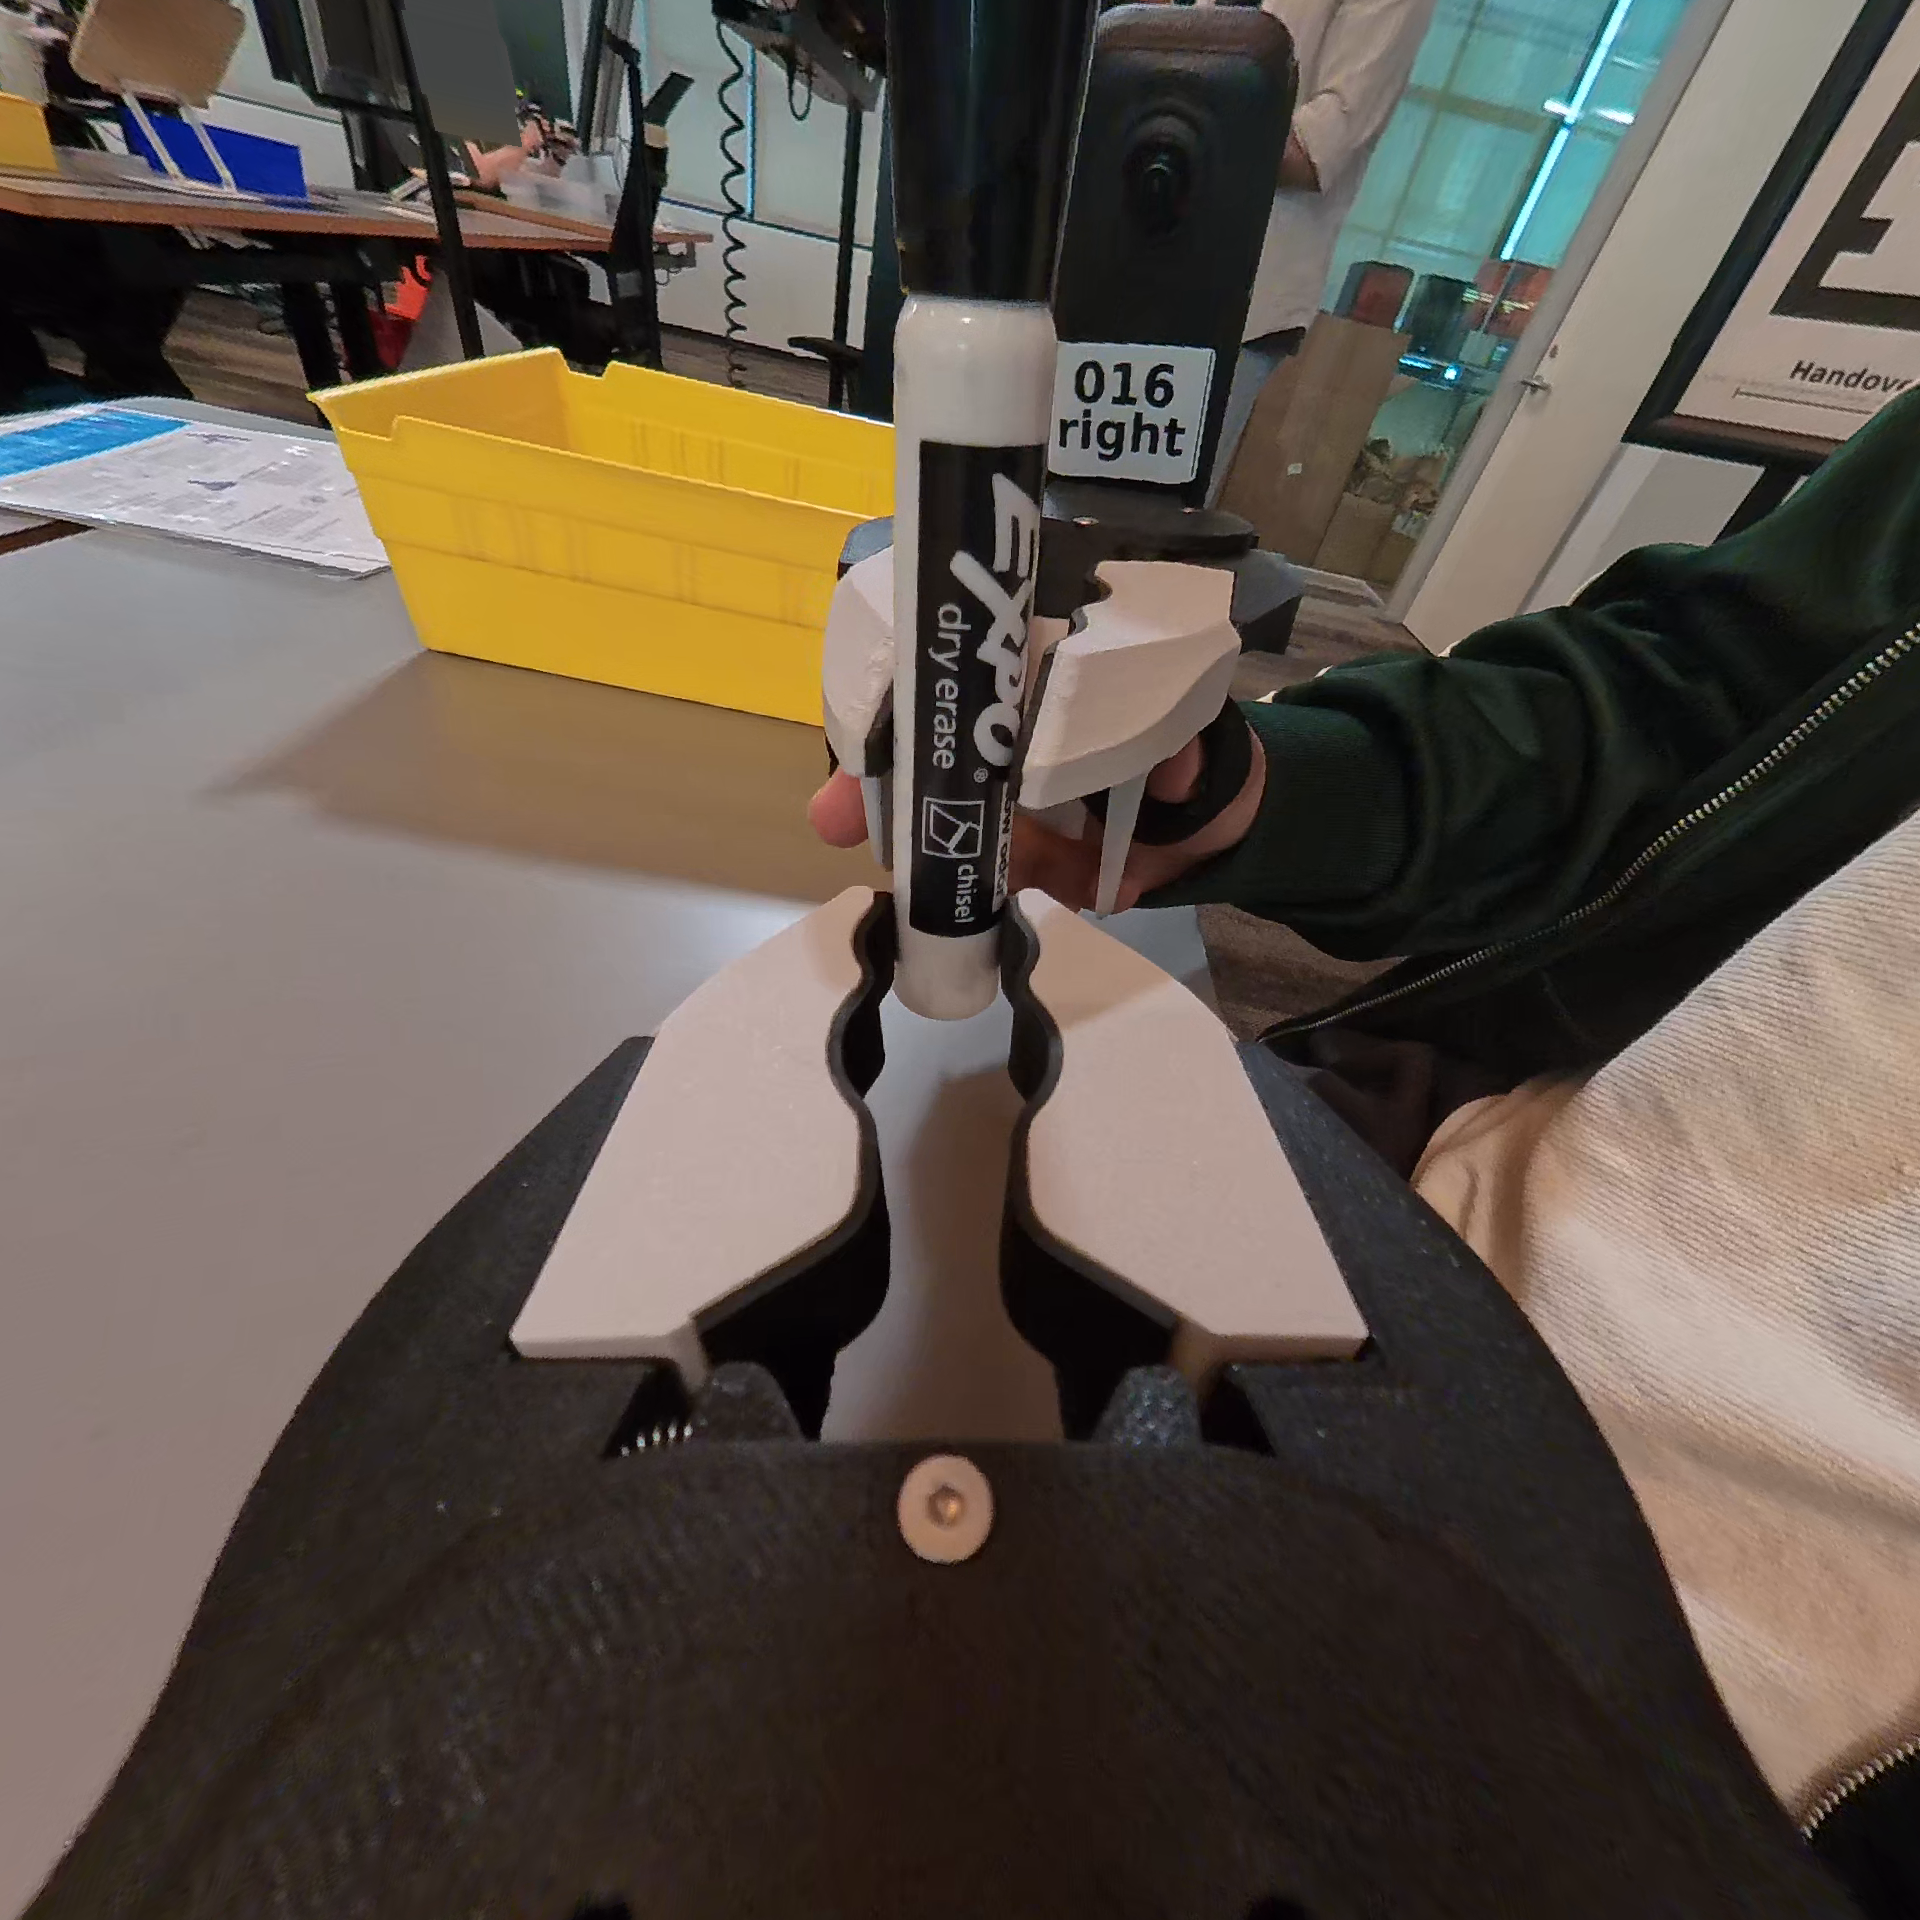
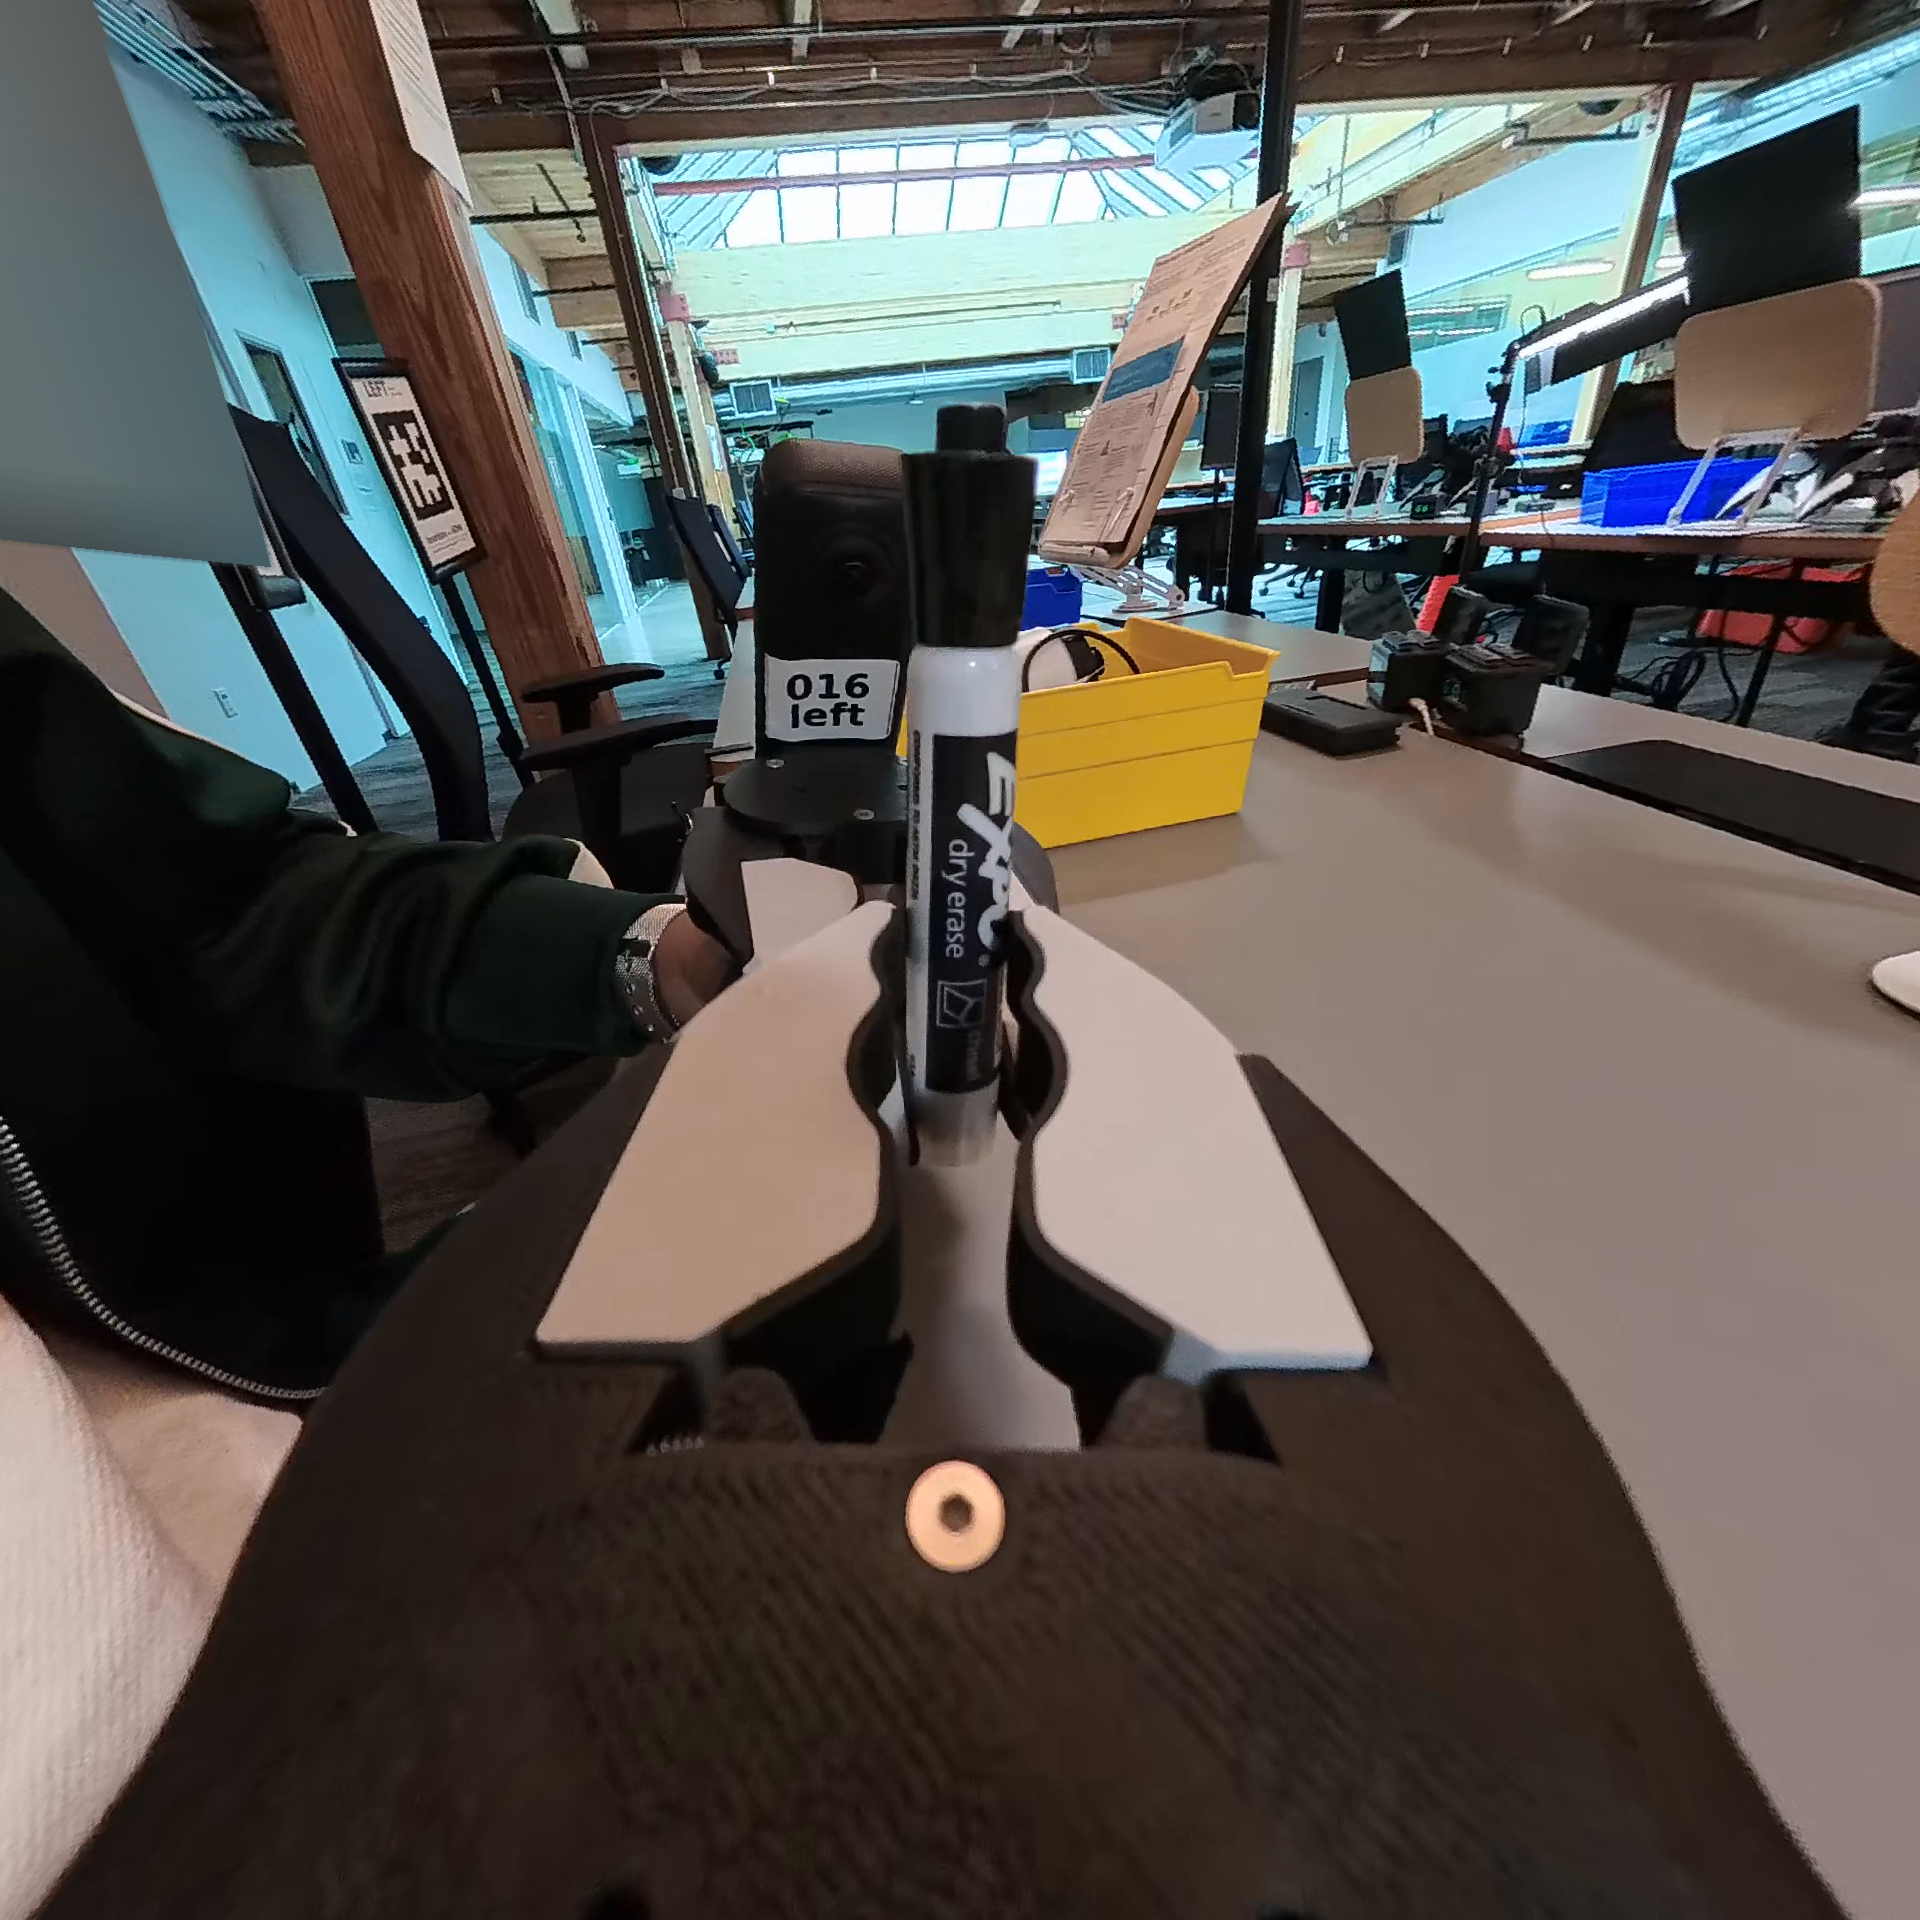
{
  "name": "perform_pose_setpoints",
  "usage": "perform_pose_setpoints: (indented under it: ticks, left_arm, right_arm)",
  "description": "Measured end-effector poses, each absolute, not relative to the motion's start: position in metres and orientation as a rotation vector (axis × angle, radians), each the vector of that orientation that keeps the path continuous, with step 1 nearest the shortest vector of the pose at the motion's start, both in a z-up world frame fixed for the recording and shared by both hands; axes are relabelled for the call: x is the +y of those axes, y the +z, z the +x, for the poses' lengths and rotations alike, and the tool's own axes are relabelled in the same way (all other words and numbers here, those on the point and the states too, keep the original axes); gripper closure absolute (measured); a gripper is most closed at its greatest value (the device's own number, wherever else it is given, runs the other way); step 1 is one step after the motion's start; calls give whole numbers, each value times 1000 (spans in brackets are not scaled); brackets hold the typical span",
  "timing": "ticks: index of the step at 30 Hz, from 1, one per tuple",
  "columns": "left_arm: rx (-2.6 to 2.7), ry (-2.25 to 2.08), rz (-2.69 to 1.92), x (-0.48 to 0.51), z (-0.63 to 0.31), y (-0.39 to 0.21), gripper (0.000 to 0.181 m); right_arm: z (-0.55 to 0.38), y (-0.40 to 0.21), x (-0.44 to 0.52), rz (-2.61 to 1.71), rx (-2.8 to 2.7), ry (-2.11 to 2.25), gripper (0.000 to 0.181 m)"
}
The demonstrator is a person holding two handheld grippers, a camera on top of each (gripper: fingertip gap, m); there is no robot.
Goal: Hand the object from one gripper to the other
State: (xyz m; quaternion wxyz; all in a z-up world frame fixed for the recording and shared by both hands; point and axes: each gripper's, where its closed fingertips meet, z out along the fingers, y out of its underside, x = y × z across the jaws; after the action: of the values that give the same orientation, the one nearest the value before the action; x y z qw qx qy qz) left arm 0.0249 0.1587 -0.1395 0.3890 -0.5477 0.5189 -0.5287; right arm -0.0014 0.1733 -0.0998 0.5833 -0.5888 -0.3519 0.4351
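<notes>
- Left wrist view: the marker (image 1: 961,665) is held upright above the table (image 1: 312,935), its black cap at the top and its white lower end at the bottom.
- The lower end of the marker is flanked by the tips of the left gripper (image 1: 948,940); the pads lie right at its sides, but whether they press on it cannot be told.
- Just above those tips, the marker is clamped across its labelled barrel by the right gripper (image 1: 961,665), which faces the camera.
- A hand (image 1: 1101,842) in a dark green sleeve is seen behind the marker, on the right gripper's handle.
- A yellow bin (image 1: 613,520) stands on the table, left of the marker and farther back.
- Right wrist view: the marker (image 2: 961,831) stands upright between the tips of the right gripper (image 2: 951,997), whose fingers are closed on its lower barrel.
- The left gripper (image 2: 821,883) is seen just behind and left of the marker; its fingertips are hidden.
- The bin (image 2: 1143,727) sits right of the marker, farther back on the table (image 2: 1455,1039).
</notes>
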Motion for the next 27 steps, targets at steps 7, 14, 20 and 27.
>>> perform_pose_setpoints:
  ticks: [7, 14, 20, 27]
  left_arm:
    - [1295, -1356, -1446, 161, 26, -145, 151]
    - [1311, -1388, -1512, 159, 32, -158, 120]
    - [1148, -1489, -1429, 169, 21, -128, 115]
    - [1058, -1527, -1325, 171, 8, -102, 141]
  right_arm:
    - [1, -99, 176, -1386, -812, 1009, 162]
    - [11, -96, 183, -1383, -764, 981, 163]
    - [11, -100, 185, -1402, -765, 968, 162]
    - [-7, -116, 179, -1440, -866, 941, 162]
